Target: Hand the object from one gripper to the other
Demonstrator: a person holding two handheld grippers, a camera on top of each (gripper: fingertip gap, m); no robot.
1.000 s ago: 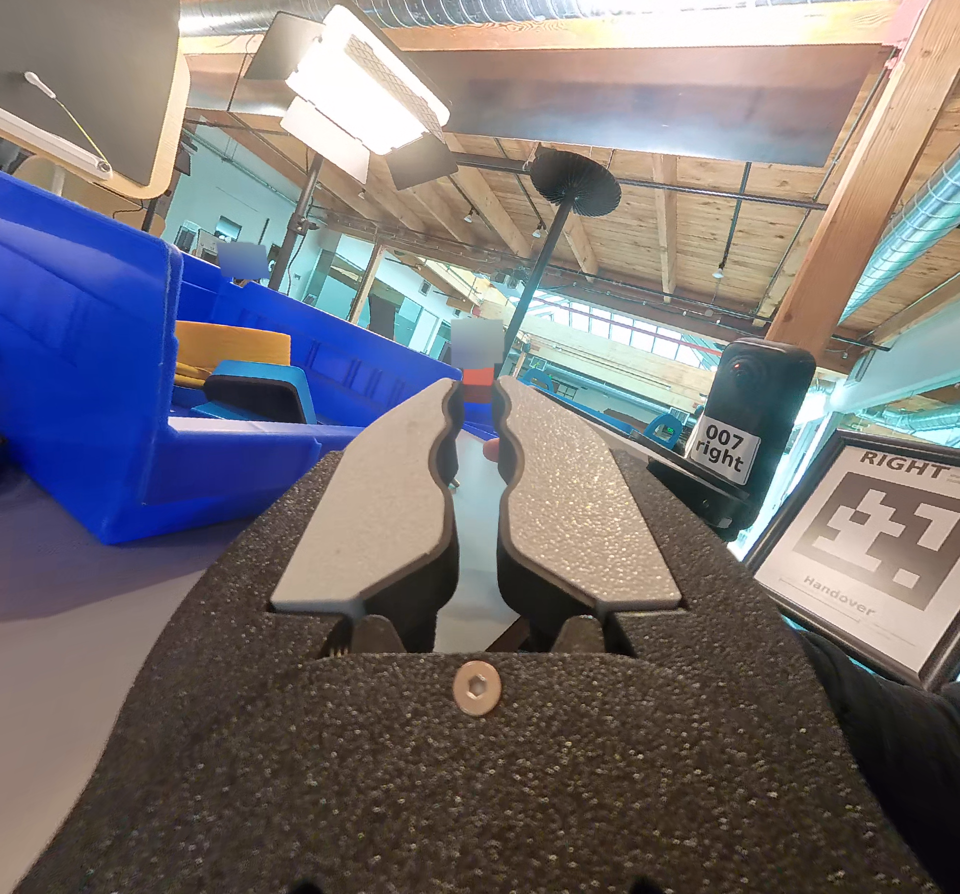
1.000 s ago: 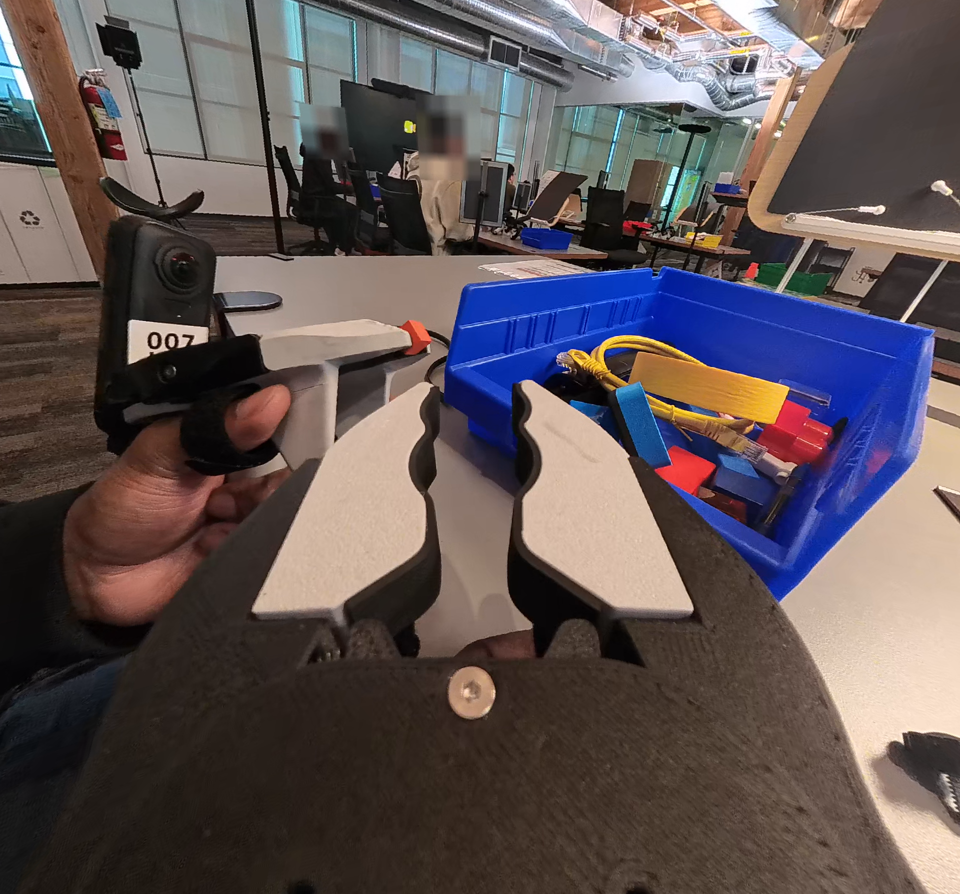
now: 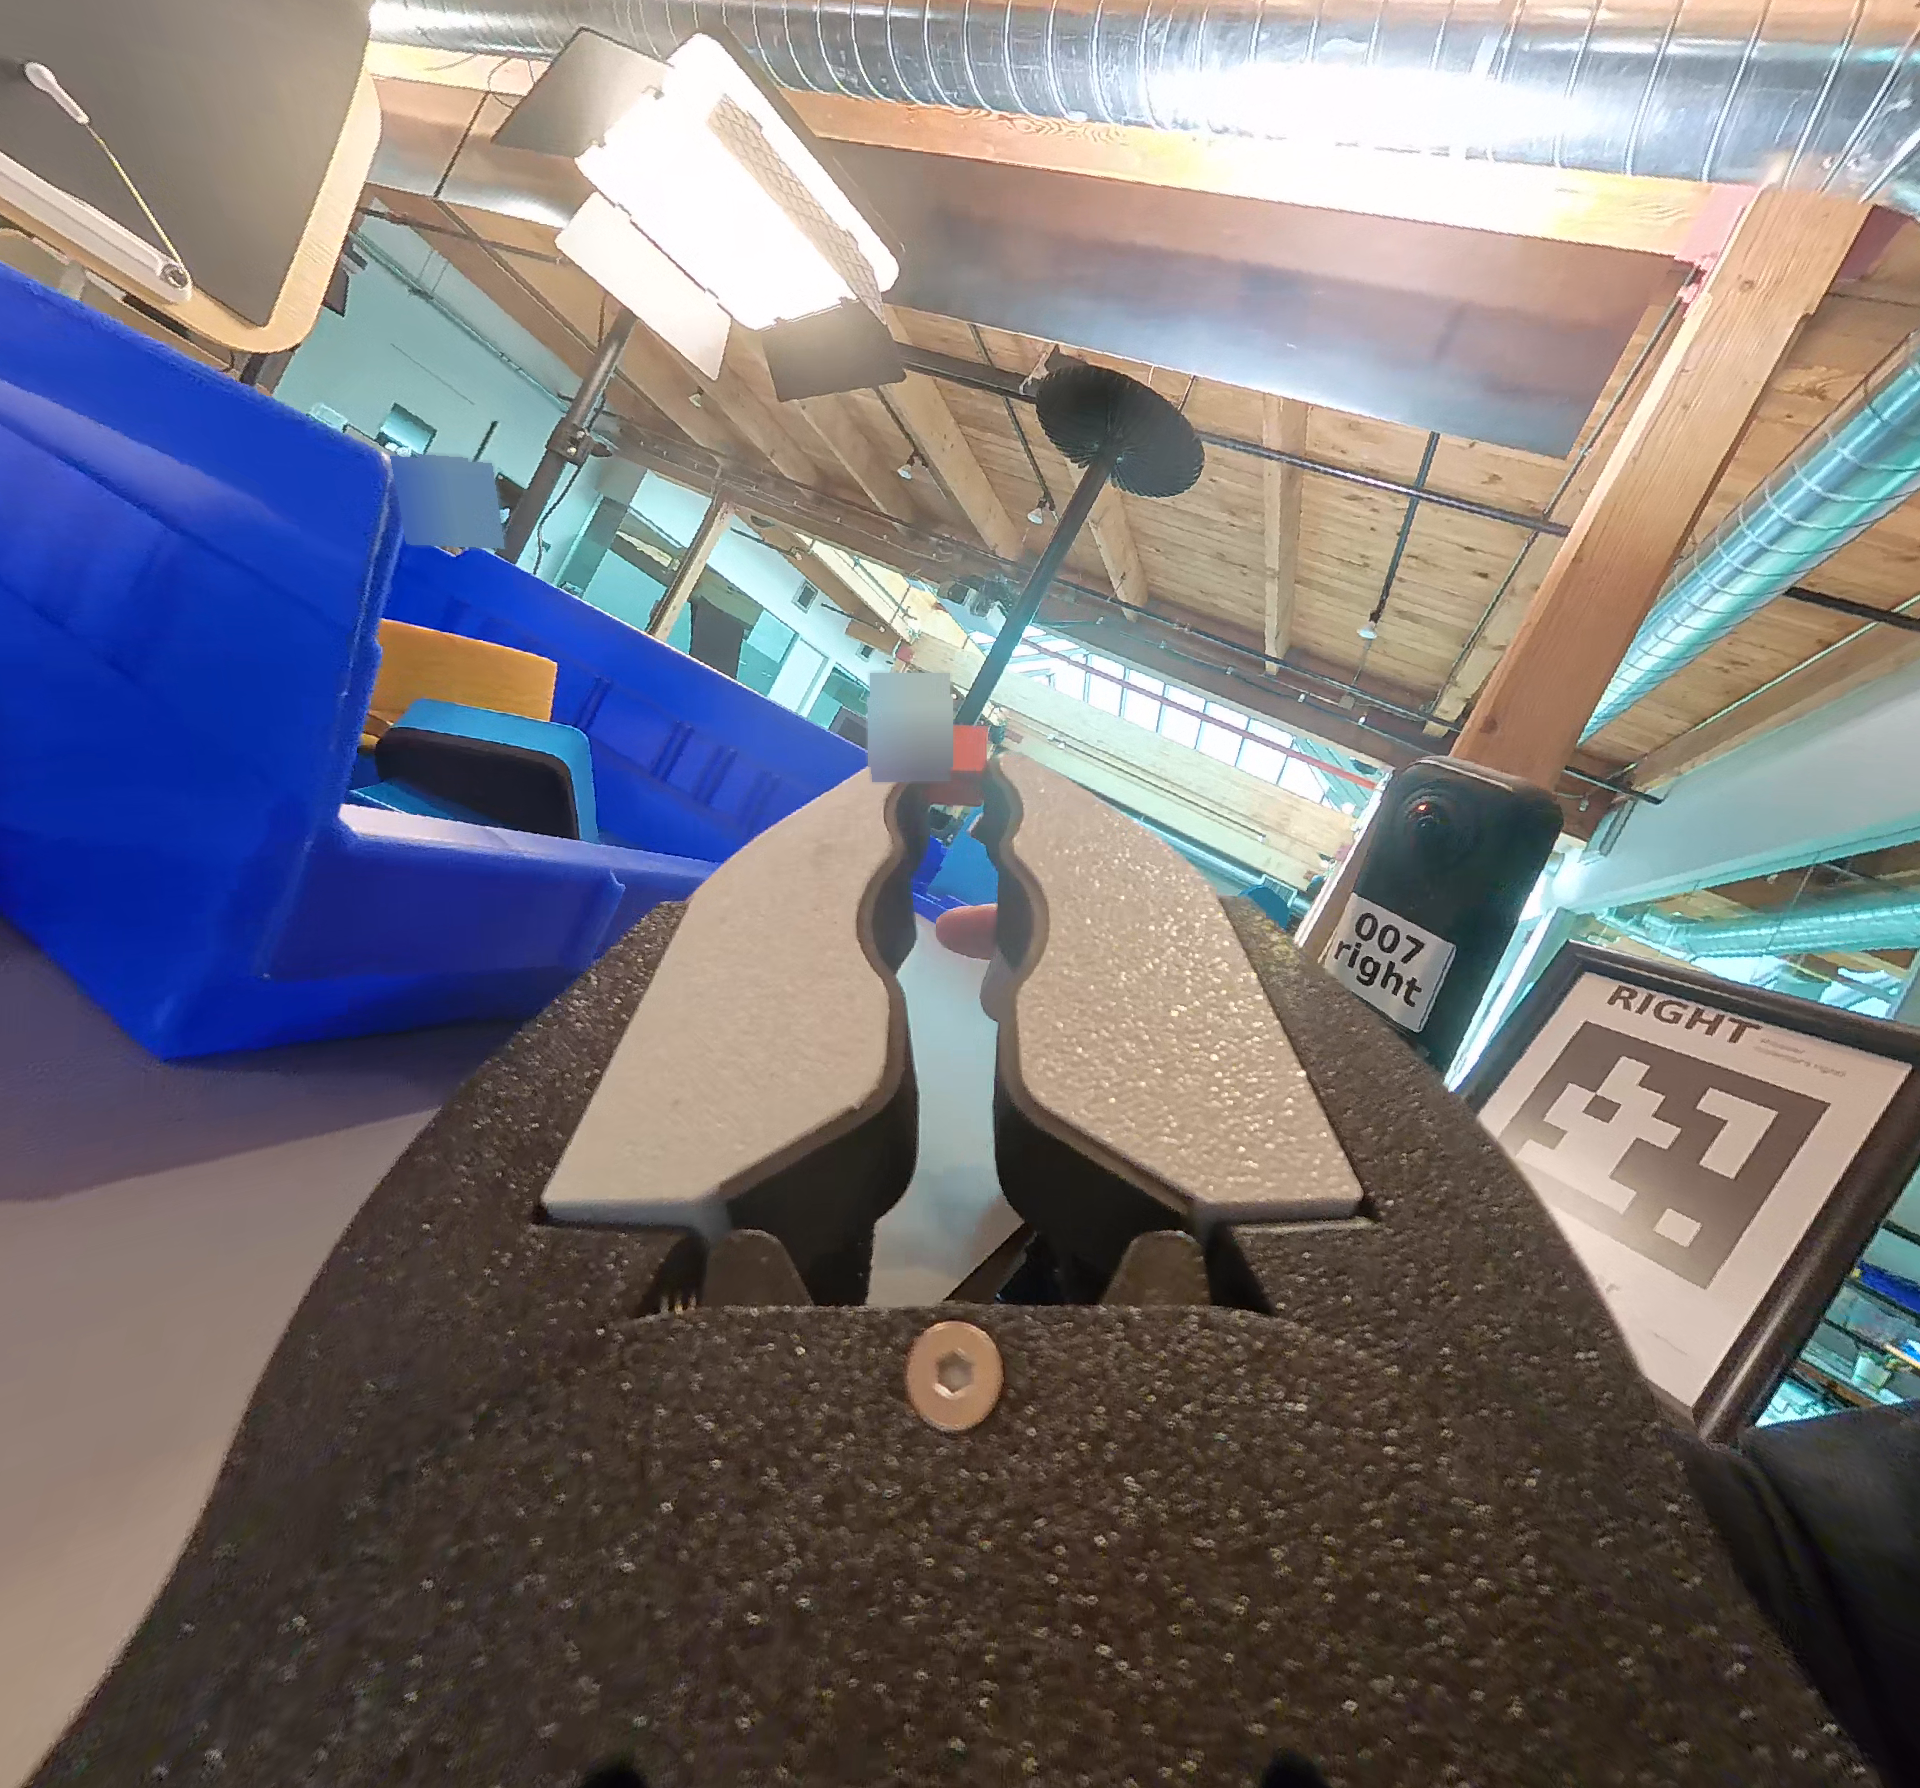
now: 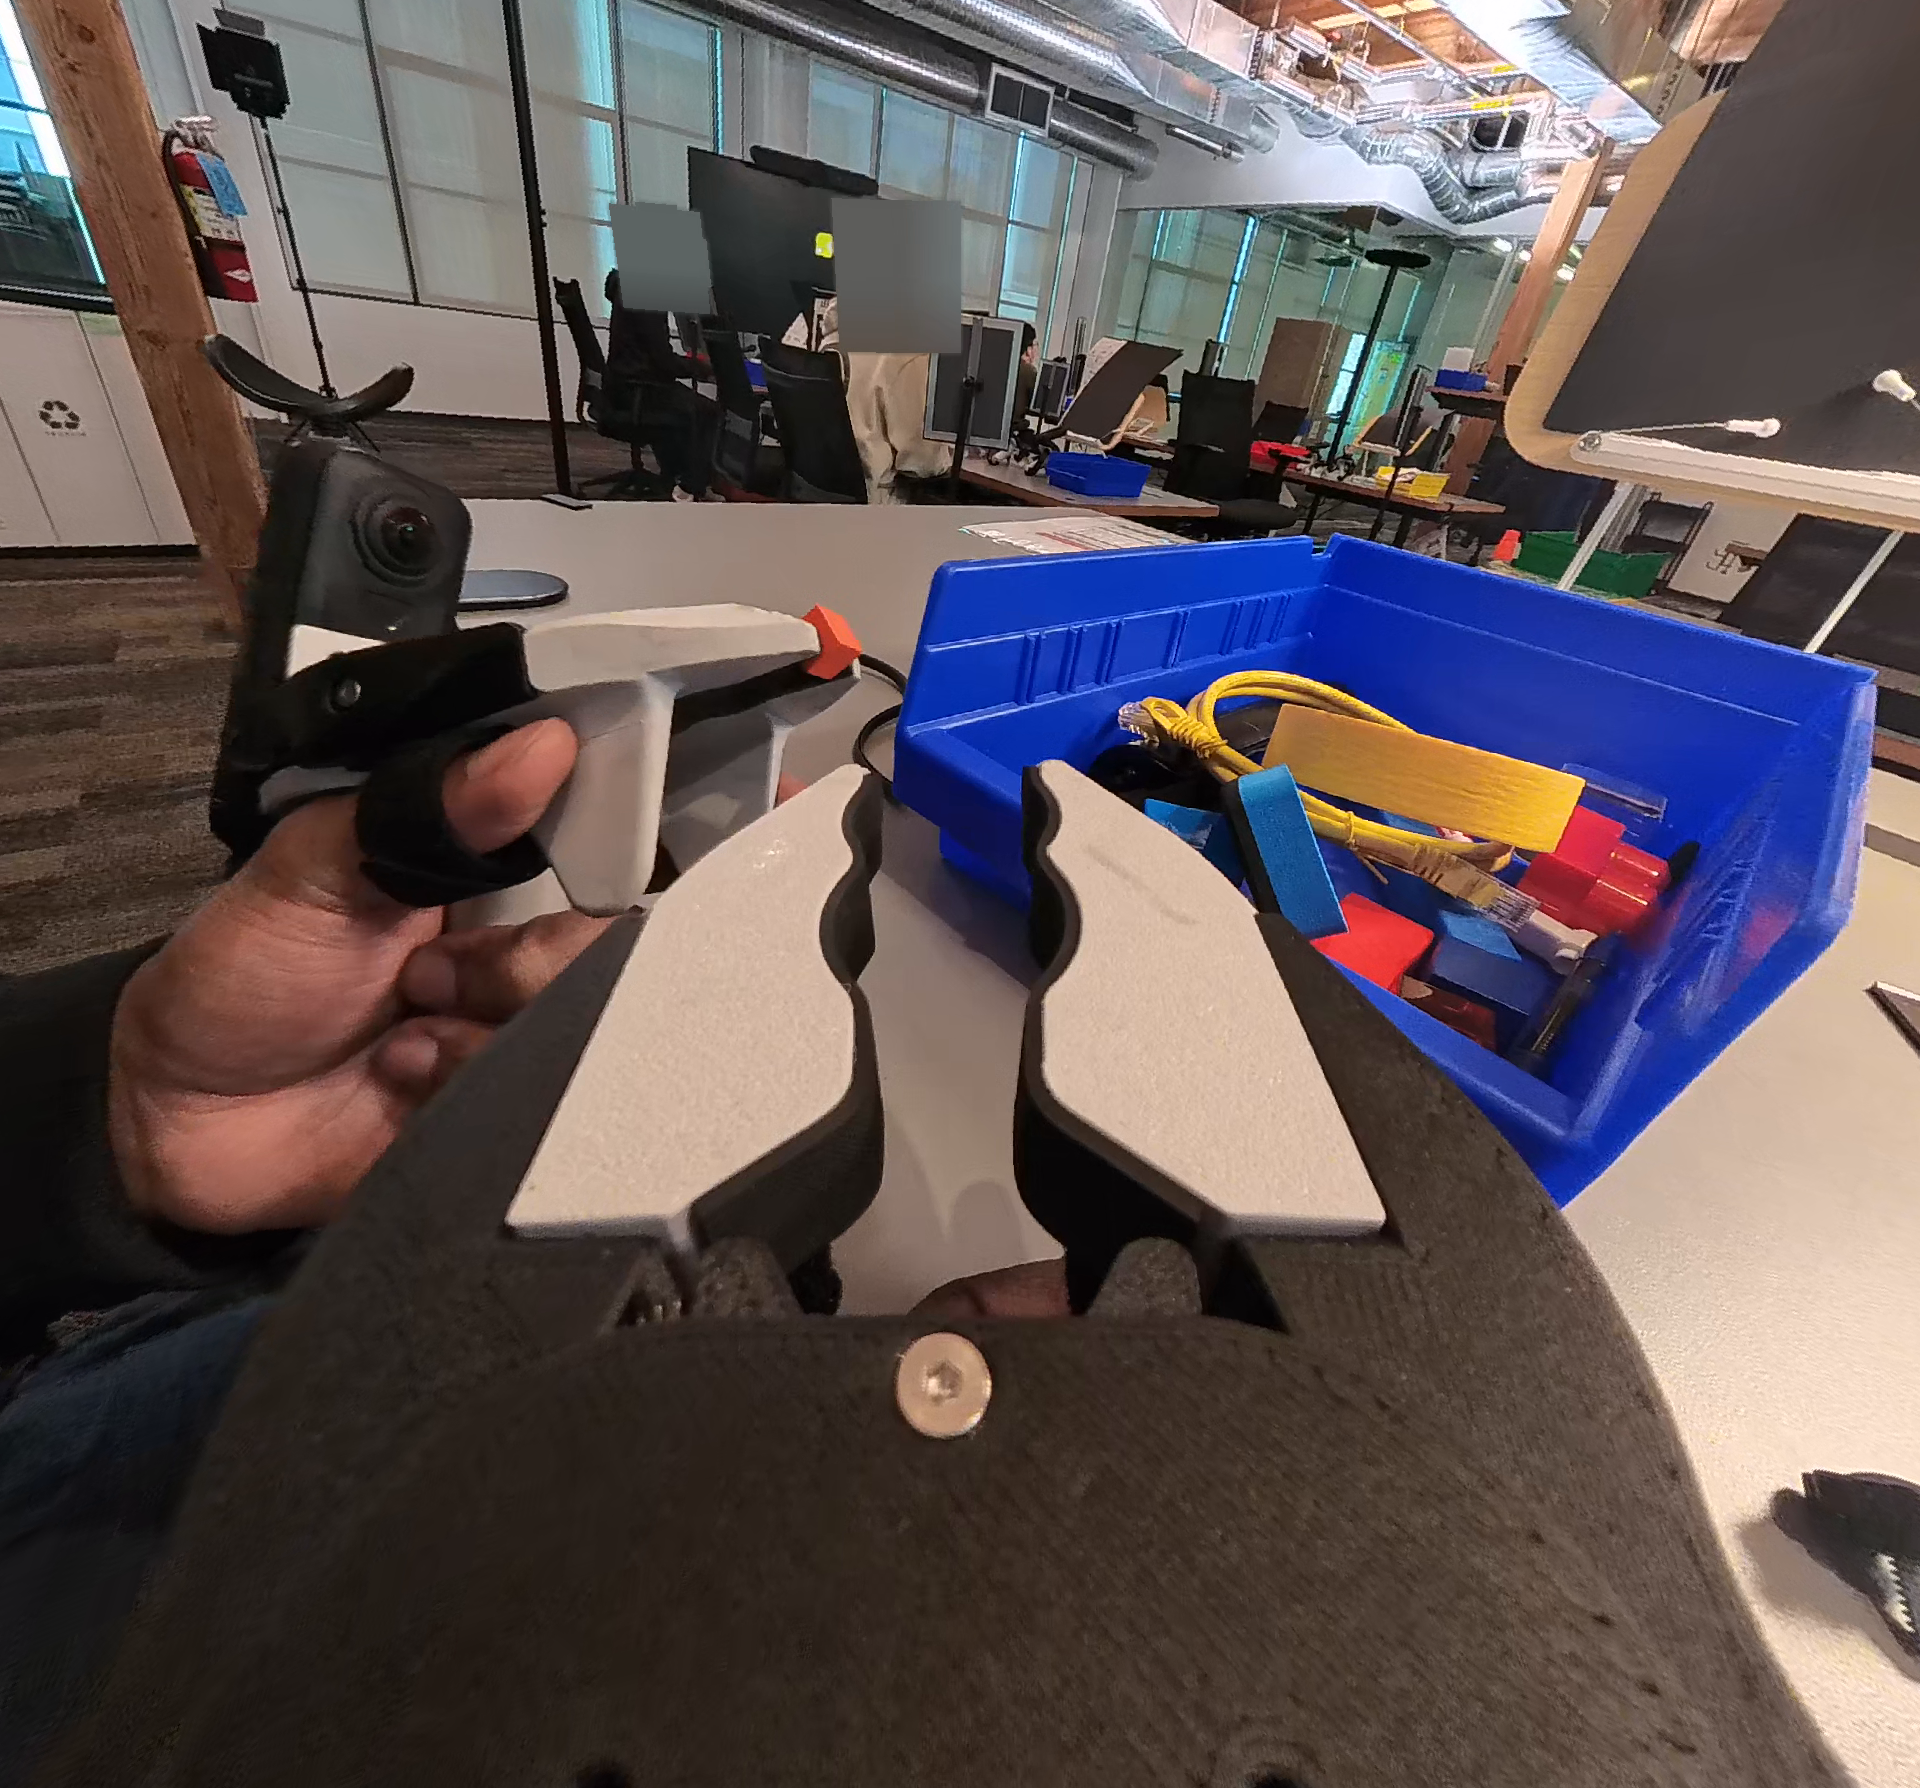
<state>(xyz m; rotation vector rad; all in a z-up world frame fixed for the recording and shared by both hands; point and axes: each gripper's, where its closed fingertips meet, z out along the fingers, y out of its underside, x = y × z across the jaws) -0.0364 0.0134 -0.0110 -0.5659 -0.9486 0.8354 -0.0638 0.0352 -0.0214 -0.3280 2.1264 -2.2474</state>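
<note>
item: small orange-red block [image 4: 831,642], task obj. loc: pinched at the very tips of the left gripper [image 3: 948,793], sticking out fwd of the jaws. held that far out prob. so most of the block stays bare for the other gripper to take.
- left jaws: closed down on the block, only a narrow slit behind the tips.
- right gripper [image 4: 945,782]: jaws parted, nothing betw. them; block sits up and to the left of its tips, apart. looks like it waits open for the pass, which is not yet made.
- orientation: block near-cubic, too small to call a long axis; a corner points fwd along the left fingers, twd the near wall of the blue bin [image 4: 1091,595].
- bin: right of and beyond the right jaws, w/ yellow cable [image 4: 1247,751] + misc blocks.
- hand [image 4: 312,990]: wraps the left gripper's handle, finger thru trigger strap.
</note>
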